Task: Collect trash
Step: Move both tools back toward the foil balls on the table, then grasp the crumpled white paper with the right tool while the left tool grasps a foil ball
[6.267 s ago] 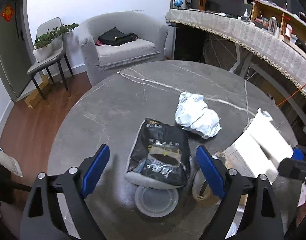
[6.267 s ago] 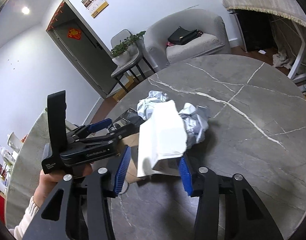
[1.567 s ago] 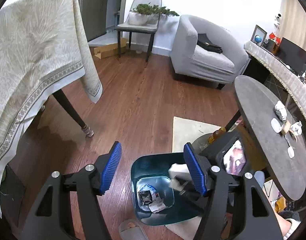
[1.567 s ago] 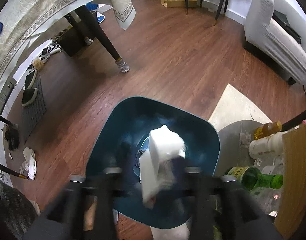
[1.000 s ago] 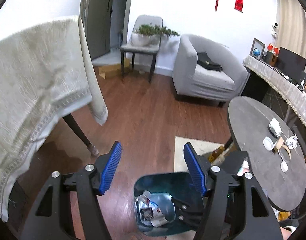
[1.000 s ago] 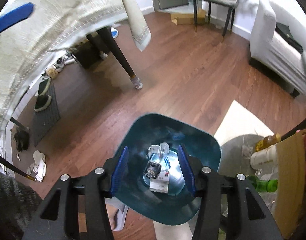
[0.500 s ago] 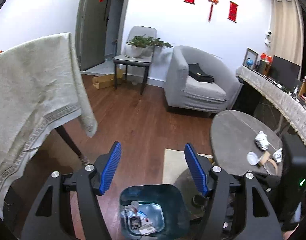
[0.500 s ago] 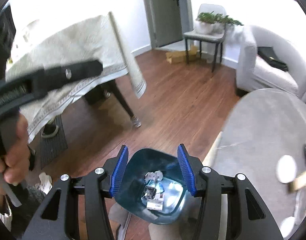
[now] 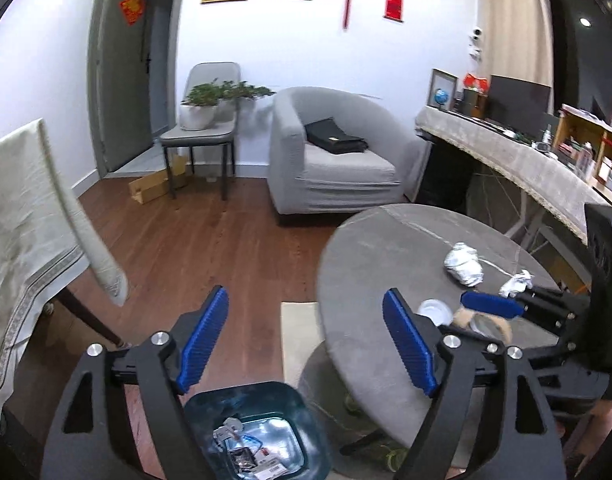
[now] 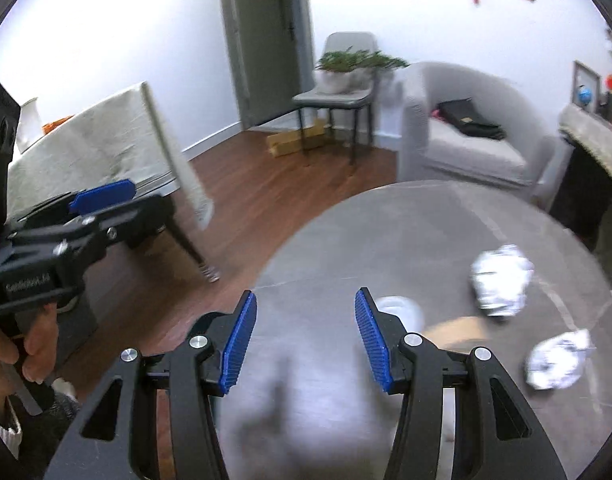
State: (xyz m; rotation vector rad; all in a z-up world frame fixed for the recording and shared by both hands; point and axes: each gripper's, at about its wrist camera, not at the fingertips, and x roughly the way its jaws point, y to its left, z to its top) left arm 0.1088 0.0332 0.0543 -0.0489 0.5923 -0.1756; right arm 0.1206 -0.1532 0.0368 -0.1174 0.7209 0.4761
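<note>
A dark teal trash bin (image 9: 282, 400) with several scraps inside stands on the floor below my open, empty left gripper (image 9: 306, 340). On the round grey table (image 9: 386, 264) lie a large foil ball (image 9: 464, 268), a small foil ball (image 9: 516, 284), a white lid (image 9: 434, 310) and a tape roll (image 9: 484, 322). My right gripper (image 10: 304, 332) is open and empty over the table's near edge; the large foil ball (image 10: 500, 280), small foil ball (image 10: 556, 364) and lid (image 10: 398, 308) lie ahead to its right.
A grey armchair (image 9: 330, 160) with a black bag, a chair with a potted plant (image 9: 204, 120), a cloth-covered table (image 9: 22, 224) at left, and a long counter (image 9: 526, 160) at right surround the wood floor. A beige mat (image 9: 300, 336) lies under the round table.
Both grippers have risen and swung from above the bin toward the round table. The right gripper now hovers over the tabletop; both stay open and empty.
</note>
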